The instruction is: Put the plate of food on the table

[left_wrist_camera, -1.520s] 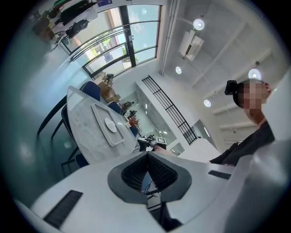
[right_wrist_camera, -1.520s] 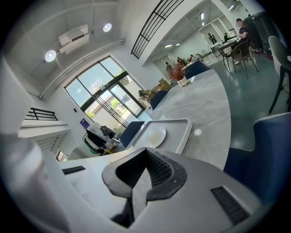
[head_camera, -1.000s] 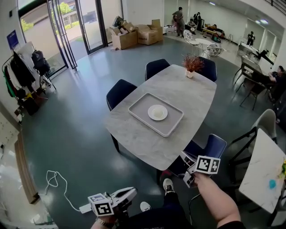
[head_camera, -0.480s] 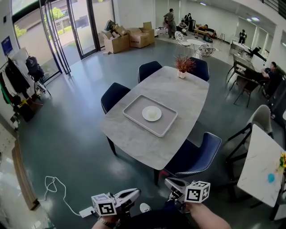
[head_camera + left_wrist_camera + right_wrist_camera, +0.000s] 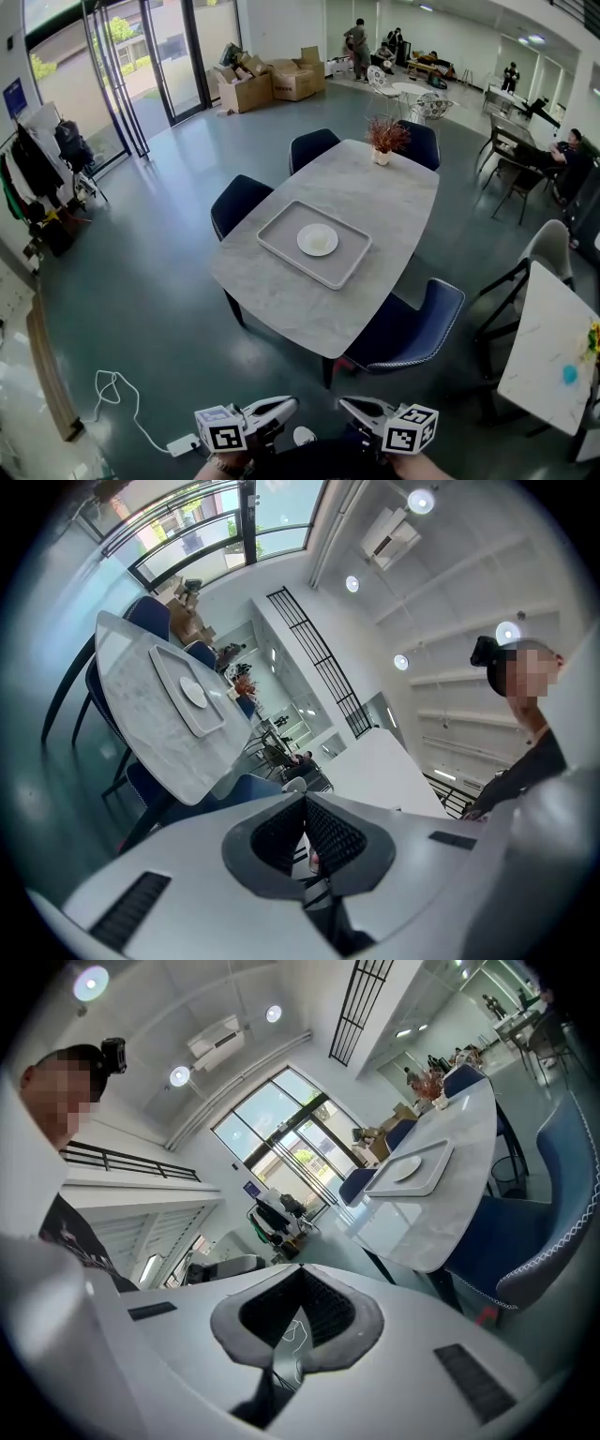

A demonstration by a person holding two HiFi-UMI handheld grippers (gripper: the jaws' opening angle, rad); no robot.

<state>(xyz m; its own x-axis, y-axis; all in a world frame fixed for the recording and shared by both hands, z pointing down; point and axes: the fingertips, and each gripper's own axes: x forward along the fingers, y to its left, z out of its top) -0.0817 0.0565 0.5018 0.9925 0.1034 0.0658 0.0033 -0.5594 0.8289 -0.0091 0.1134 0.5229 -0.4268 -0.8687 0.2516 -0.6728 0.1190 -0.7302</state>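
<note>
A white plate with pale food sits in a grey tray on the grey marble table, far ahead of me. Both grippers hang low at the bottom edge of the head view, well short of the table. My left gripper and right gripper point toward each other, both shut and holding nothing. The left gripper view shows the plate and tray far off at upper left. The right gripper view shows the plate and tray at upper right.
Blue chairs ring the table, one at its near corner. A potted plant stands at the far end. A white table is at the right, a cable lies on the floor at left, and cardboard boxes sit in the back.
My right gripper has dropped from a raised spot at the right and drawn in beside the left gripper. The view has shifted slightly; plate and tray stay put.
</note>
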